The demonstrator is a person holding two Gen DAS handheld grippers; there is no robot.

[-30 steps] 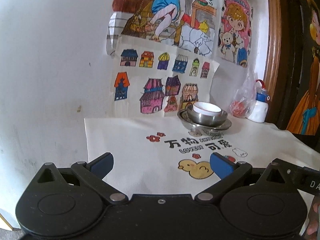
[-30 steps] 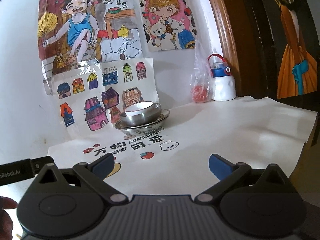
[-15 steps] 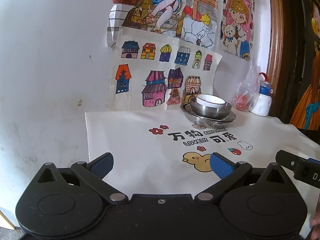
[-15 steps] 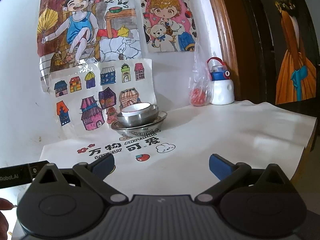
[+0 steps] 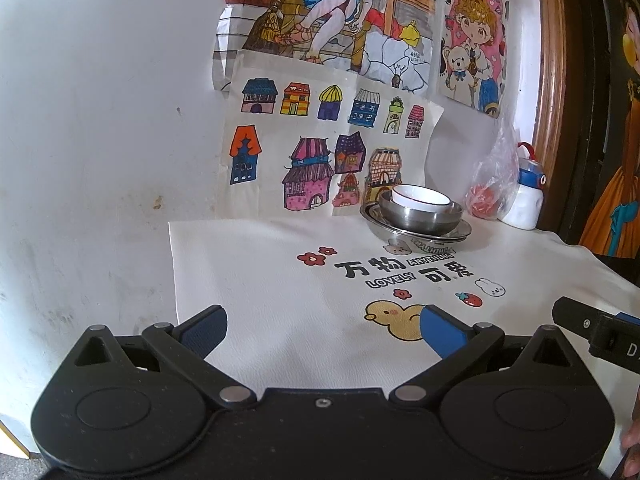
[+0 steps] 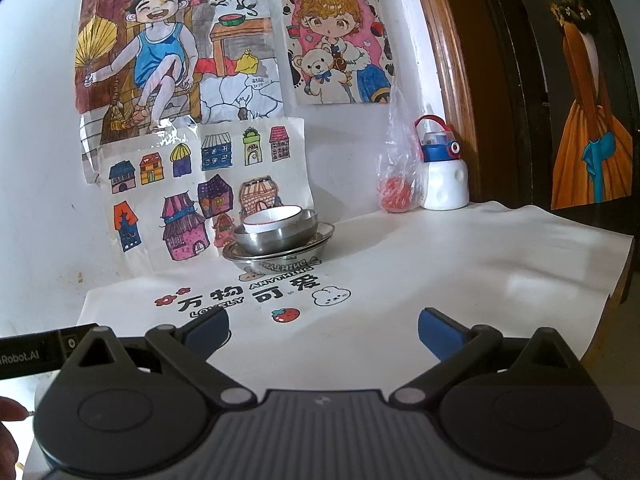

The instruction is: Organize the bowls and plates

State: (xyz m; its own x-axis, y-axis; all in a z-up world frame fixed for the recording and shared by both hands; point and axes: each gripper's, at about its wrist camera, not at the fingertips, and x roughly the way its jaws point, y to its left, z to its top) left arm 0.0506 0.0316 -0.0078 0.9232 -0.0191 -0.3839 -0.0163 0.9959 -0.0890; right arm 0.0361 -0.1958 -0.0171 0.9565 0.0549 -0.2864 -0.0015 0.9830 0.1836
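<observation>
A white bowl (image 5: 420,196) sits inside a steel bowl (image 5: 418,220), which sits on a steel plate (image 5: 456,234), stacked at the back of the table against the wall. The same stack shows in the right wrist view: white bowl (image 6: 272,216), steel bowl (image 6: 276,236), steel plate (image 6: 280,258). My left gripper (image 5: 324,334) is open and empty, well in front of the stack. My right gripper (image 6: 324,334) is open and empty, also well short of it.
A white printed cloth (image 5: 280,300) covers the table (image 6: 460,264). A white bottle with a blue lid (image 6: 444,176) and a plastic bag of red things (image 6: 396,184) stand at the back right. Drawings hang on the wall (image 5: 100,120). A dark wooden frame (image 6: 500,80) is at right.
Both grippers have drawn back and tilted a little; the stack sits slightly lower and farther in each view. Both stay open. The stack has not moved.
</observation>
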